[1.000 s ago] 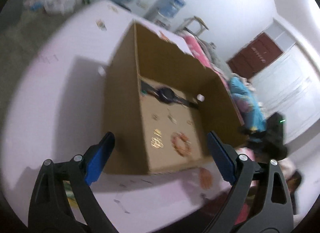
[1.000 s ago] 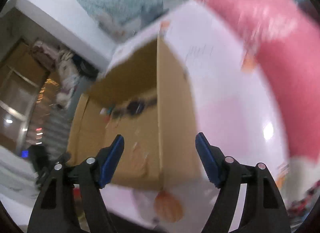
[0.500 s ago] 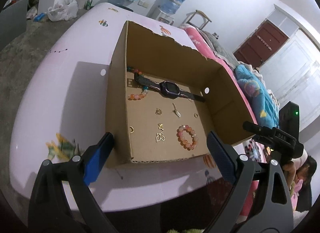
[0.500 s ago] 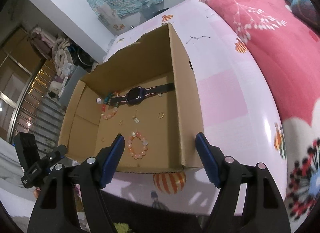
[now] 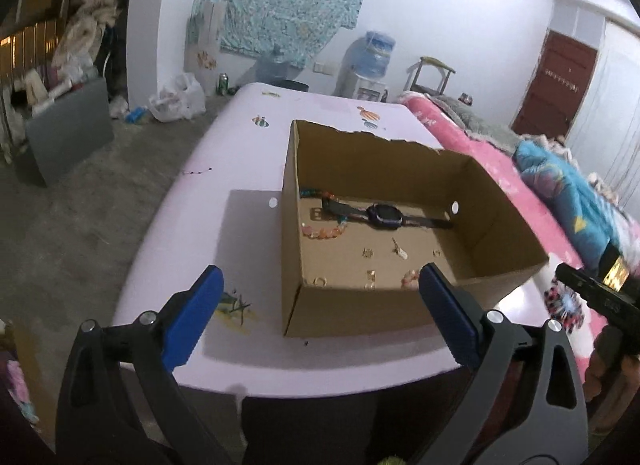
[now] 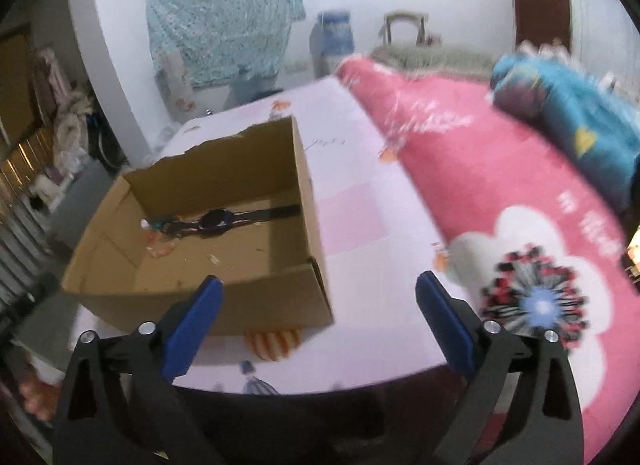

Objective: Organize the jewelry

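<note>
- The table, smooth pale pink with small printed pictures, carries the cardboard box toward its near edge; no jewelry shows on the bare tabletop around it.
- The box is open-topped plain brown corrugated card, its far wall torn ragged along the top.
- All the jewelry in view lies inside it, loosely spread over the floor rather than in neat groups. That fits pieces gathered in and sorting done, or a jumble yet to be arranged; I cannot tell which.
- The watch, dark strap with a rounded face, lies flat along the far wall.
- A beaded bracelet of orange and pink beads curls at the far left corner; another bead loop sits by the near wall.
- Small gold trinkets dot the middle, too small to name.
- The left gripper and right gripper hover off the table's near edge, blue-padded jaws wide apart, holding nothing.
</note>
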`<state>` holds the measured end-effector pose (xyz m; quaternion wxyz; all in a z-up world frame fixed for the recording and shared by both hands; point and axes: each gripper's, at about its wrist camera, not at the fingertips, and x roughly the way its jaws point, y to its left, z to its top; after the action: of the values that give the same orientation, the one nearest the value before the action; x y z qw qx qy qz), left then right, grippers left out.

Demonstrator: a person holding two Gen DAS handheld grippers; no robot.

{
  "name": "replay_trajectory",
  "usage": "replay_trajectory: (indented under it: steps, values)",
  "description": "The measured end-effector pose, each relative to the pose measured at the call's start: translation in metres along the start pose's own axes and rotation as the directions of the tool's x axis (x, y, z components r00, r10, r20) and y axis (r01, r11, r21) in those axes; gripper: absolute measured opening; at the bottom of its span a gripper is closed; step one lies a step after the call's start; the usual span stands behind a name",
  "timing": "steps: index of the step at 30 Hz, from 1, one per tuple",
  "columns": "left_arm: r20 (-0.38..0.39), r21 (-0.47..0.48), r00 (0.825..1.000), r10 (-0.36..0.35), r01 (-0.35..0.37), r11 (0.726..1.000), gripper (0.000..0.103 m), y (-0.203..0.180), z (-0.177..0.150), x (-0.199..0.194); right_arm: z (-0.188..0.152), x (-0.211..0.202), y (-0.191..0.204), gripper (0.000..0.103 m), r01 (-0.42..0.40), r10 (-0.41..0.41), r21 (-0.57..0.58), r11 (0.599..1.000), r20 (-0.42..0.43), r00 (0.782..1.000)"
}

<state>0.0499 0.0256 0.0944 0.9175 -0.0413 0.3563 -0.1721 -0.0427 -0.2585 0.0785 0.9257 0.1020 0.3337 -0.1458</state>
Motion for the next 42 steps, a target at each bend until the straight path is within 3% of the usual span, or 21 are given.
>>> replay_trajectory:
  steps: [3, 6, 9, 14, 18, 24, 29, 42]
  values:
    - [0.004, 0.050, 1.000, 0.031, -0.031, 0.998, 0.095, -0.010, -0.004, -0.012, -0.008, -0.013, 0.010, 0.096, 0.050, -0.046, -0.087, 0.995, 0.049, 0.998]
    - [0.016, 0.077, 0.999, 0.046, -0.047, 0.996, 0.095, -0.019, -0.007, -0.021, -0.013, -0.029, 0.016, 0.096, 0.121, -0.108, -0.101, 0.988, 0.126, 0.986]
    - [0.055, 0.102, 0.994, 0.098, -0.104, 0.989, 0.095, -0.028, -0.007, -0.028, -0.022, -0.049, 0.017, 0.096, 0.085, -0.069, -0.068, 0.994, 0.218, 0.974]
    - [0.088, 0.147, 0.986, 0.139, -0.151, 0.978, 0.095, -0.043, -0.010, -0.034, -0.024, -0.041, 0.025, 0.096, -0.010, 0.017, -0.047, 0.999, 0.140, 0.990]
    - [0.029, 0.172, 0.984, 0.174, -0.177, 0.969, 0.095, -0.053, -0.012, -0.020, -0.026, -0.017, 0.039, 0.096, -0.011, 0.011, -0.062, 0.998, 0.003, 1.000]
    - [-0.055, 0.116, 0.976, 0.213, -0.205, 0.972, 0.095, -0.052, -0.016, -0.003, -0.030, 0.009, 0.046, 0.096, -0.006, 0.002, -0.032, 0.999, -0.138, 0.990]
    - [-0.075, 0.074, 0.971, 0.228, -0.223, 0.972, 0.095, -0.050, -0.014, 0.005, -0.028, 0.020, 0.051, 0.096, 0.009, -0.017, -0.050, 0.999, -0.149, 0.989]
    - [-0.110, 0.098, 0.959, 0.261, -0.251, 0.963, 0.095, -0.055, -0.015, 0.017, -0.021, 0.032, 0.060, 0.096, -0.003, -0.008, -0.067, 0.998, -0.159, 0.987]
